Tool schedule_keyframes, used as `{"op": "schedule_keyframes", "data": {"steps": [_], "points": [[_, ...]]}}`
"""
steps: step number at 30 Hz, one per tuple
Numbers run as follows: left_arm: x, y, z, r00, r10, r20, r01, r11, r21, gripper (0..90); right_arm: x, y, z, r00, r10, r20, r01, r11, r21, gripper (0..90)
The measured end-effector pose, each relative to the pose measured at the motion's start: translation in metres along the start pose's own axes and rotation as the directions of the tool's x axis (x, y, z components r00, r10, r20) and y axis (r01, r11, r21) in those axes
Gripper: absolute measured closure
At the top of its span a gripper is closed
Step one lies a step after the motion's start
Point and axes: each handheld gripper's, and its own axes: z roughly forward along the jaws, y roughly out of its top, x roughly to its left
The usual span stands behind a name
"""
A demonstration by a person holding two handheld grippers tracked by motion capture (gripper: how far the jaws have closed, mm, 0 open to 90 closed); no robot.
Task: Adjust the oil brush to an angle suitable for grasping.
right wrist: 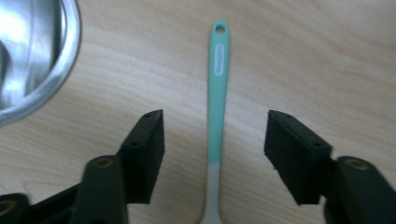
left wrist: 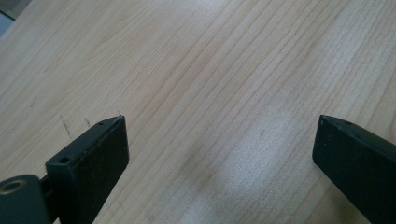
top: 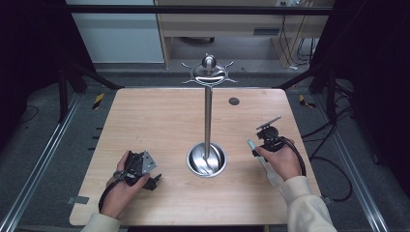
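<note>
Right gripper [right wrist: 215,140] hovers, fingers spread either side of the flat-lying mint-green, pale-ended plastic utensil [right wrist: 217,93], beside the steel stand's dished base [right wrist: 32,56]. Likely pre-grasp; next: lower, close. Left gripper [left wrist: 219,158] spread over bare wooden desk [left wrist: 187,70].

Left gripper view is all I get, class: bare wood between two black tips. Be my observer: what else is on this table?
Observer: A steel stand rises from a round dish-shaped base at the middle of the table.
Operator: Anything to pick up?
Observer: A mint-handled spatula lies flat to the right of the stand.
Operator: Where is the right claw?
Observer: The right claw is open, straddling the handle without touching it.
</note>
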Motion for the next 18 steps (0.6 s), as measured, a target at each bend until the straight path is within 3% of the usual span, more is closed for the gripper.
{"op": "schedule_keyframes", "data": {"steps": [1, 9, 18], "points": [[0.0, 0.0, -0.0001, 1.0, -0.001, 0.0, 0.001, 1.0, -0.003, 3.3, 0.001, -0.0012, 0.0043, 1.0, -0.002, -0.001, 0.003, 0.999, 0.036, 44.3], [0.0014, -0.0001, -0.0007, 0.9998, -0.017, 0.007, 0.017, 0.9997, -0.018, 3.3, -0.0018, -0.0036, 0.0067, 0.9997, 0.022, 0.01, -0.022, 0.997, 0.074, 58.8], [0.0031, -0.0006, -0.0013, 0.9993, -0.034, 0.016, 0.035, 0.9992, -0.021, 3.3, 0.0001, -0.0084, 0.0109, 0.9999, 0.013, -0.001, -0.012, 0.993, 0.114, 64.1]]}}
